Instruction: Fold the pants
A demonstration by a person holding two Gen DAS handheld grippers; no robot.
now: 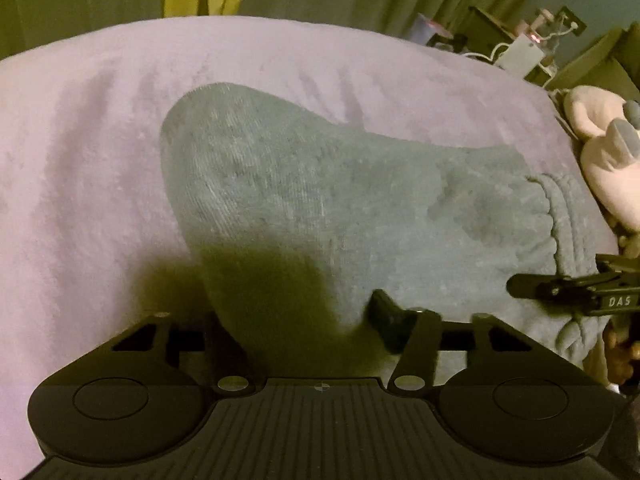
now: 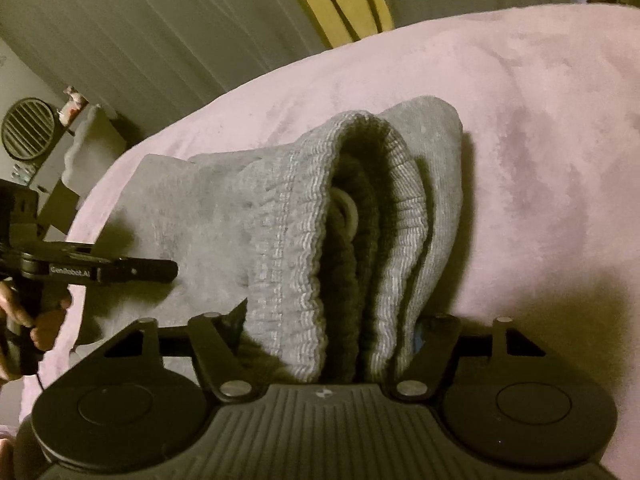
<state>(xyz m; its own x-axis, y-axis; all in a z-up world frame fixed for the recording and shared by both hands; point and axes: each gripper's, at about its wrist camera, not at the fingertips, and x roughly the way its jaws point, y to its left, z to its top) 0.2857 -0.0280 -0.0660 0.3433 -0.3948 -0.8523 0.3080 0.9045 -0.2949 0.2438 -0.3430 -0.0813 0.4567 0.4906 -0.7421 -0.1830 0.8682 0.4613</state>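
Grey sweatpants [image 1: 320,200] lie folded on a pink blanket [image 1: 80,160], waistband [image 1: 560,216] to the right. My left gripper [image 1: 312,332] is closed on the near edge of the pants; one finger [image 1: 386,316] shows, the other is hidden under the cloth. In the right wrist view the ribbed waistband [image 2: 312,248] bunches up between the fingers of my right gripper [image 2: 332,344], which is shut on it. The right gripper's tip [image 1: 532,286] shows at the left view's right edge. The left gripper [image 2: 160,270] reaches in from the left in the right view.
The pink blanket [image 2: 540,140] covers the bed. A plush toy [image 1: 608,160] lies at the bed's right edge. A cluttered side table [image 1: 524,52] stands beyond it. Curtains [image 2: 160,20] hang behind. A round fan [image 2: 28,128] sits at far left.
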